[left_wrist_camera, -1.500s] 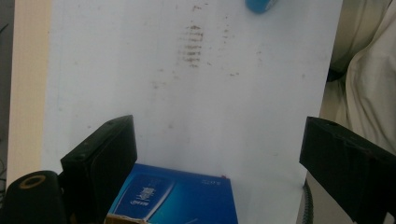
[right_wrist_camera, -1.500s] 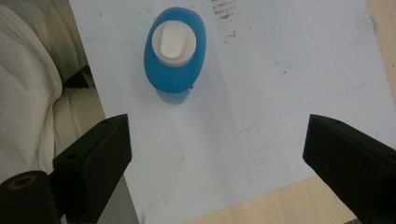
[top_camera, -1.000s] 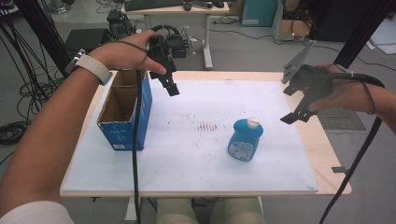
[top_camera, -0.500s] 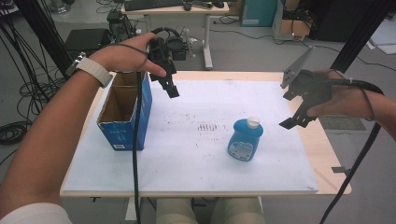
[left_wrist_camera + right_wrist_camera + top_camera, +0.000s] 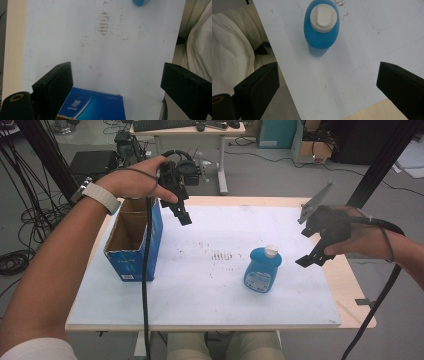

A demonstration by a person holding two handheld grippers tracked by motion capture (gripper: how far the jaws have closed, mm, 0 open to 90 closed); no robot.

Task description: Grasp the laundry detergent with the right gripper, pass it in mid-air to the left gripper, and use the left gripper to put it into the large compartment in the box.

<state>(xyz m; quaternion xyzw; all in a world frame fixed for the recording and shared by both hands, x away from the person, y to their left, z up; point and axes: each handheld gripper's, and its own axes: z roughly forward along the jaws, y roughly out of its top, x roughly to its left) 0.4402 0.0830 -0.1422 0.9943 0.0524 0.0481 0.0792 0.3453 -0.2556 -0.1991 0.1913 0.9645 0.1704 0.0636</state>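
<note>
Jaws: ours spread wide, empty | left gripper (image 5: 182,215) raised beside blue box (image 5: 131,240), tilted down | right gripper (image 5: 312,252) hovering right of upright blue bottle (image 5: 262,269) on white mat (image 5: 200,285)

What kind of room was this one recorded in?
Probably a lab or workshop set up for recording. Bundles of black cables lie on the floor, a desk with a keyboard stands behind, and the work table holds just a blue bottle and an open blue box.

A white-topped table (image 5: 200,290) carries a blue bottle (image 5: 262,270) and a blue box (image 5: 132,240).
</note>
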